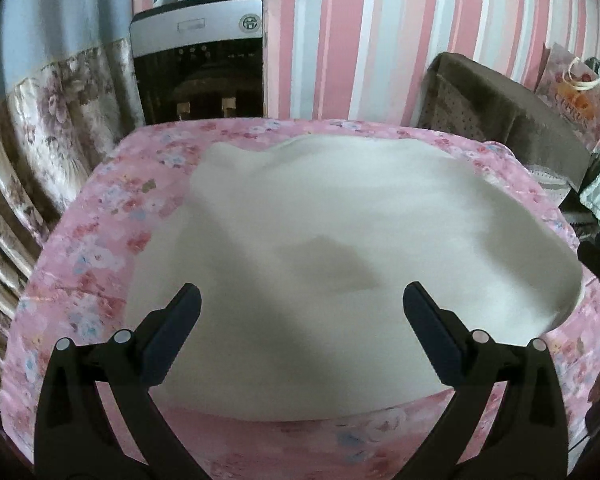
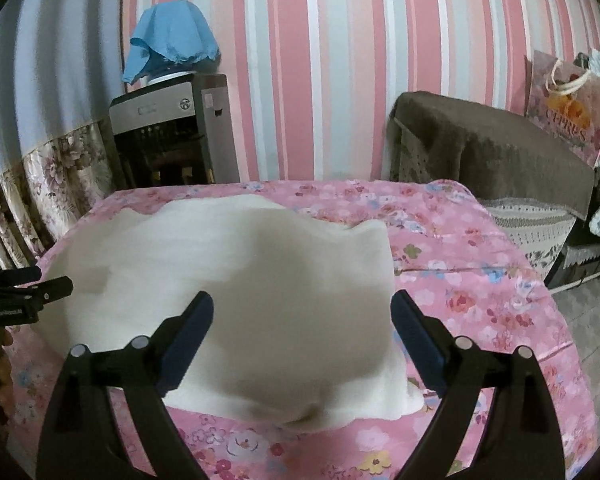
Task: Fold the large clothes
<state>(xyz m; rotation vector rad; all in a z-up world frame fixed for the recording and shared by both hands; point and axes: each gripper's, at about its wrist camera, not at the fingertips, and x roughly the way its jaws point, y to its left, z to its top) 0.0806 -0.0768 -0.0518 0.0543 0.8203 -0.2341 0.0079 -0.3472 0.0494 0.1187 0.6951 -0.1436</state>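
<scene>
fingers (image 1: pixel 424 300): both pairs spread wide, empty | white garment (image 2: pixel 228 280): near edge below | floral cloth (image 2: pixel 480 280) borders it

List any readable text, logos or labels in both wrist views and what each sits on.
"CIPRUS", uncertain reading: gift bag against the striped wall.
Round emblem, letters too blurred to read: water dispenser.
Small white lettering, too small to read: side of the left tool.
Nothing else readable.

wall (image 2: pixel 340 80): pink stripes | water dispenser (image 2: pixel 168 128) | brown sofa (image 2: pixel 500 152)
</scene>
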